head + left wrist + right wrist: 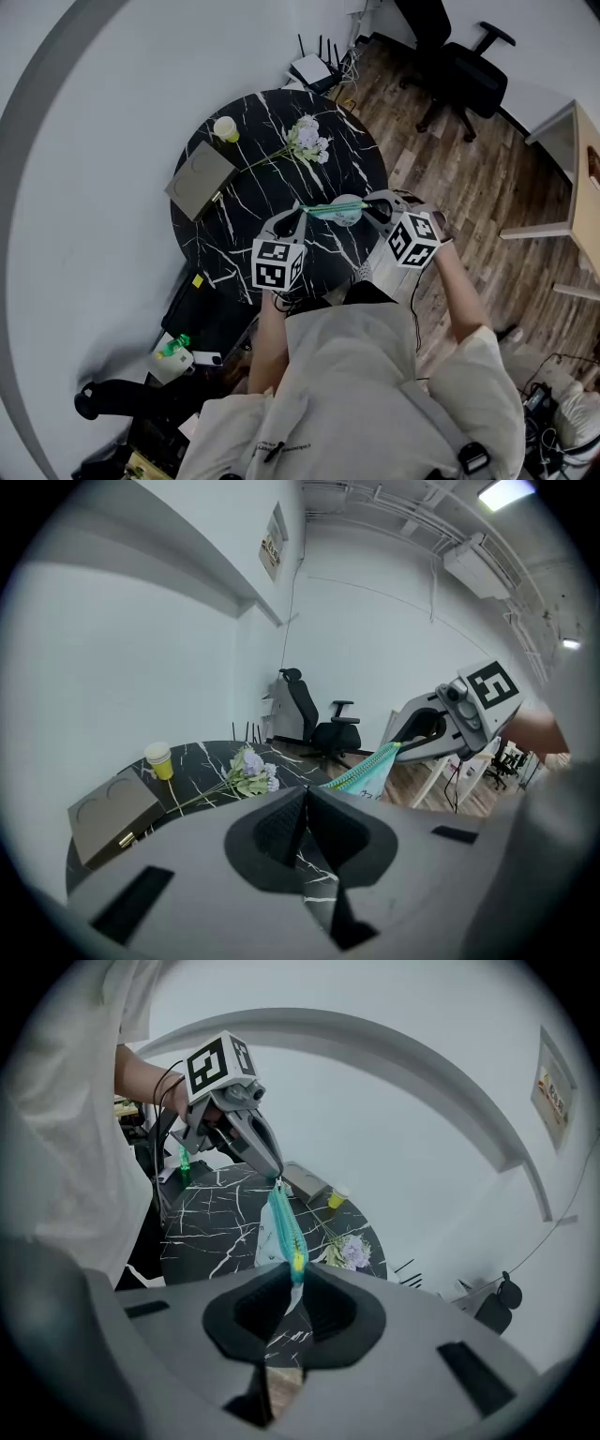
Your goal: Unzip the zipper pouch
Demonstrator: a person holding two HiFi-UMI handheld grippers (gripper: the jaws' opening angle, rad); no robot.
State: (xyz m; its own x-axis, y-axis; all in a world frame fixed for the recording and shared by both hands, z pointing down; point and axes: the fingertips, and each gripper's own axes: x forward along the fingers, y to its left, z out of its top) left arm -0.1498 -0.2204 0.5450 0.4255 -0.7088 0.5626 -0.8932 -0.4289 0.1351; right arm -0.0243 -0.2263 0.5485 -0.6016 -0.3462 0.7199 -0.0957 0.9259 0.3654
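I am holding the teal pouch (284,1232) stretched in the air above the round, black marbled counter (244,202). It looks like light, limp fabric with a ribbed zipper, best gripped at its ends. The right tongs (293,1283) are clamping one end, and the left tongs (277,1177) are pinching shut on the other.

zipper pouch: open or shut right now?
Looks shut: the zipper pouch is stretched between the left hand-held gripper and right hand-held gripper, teal teeth one unbroken band, no gap.
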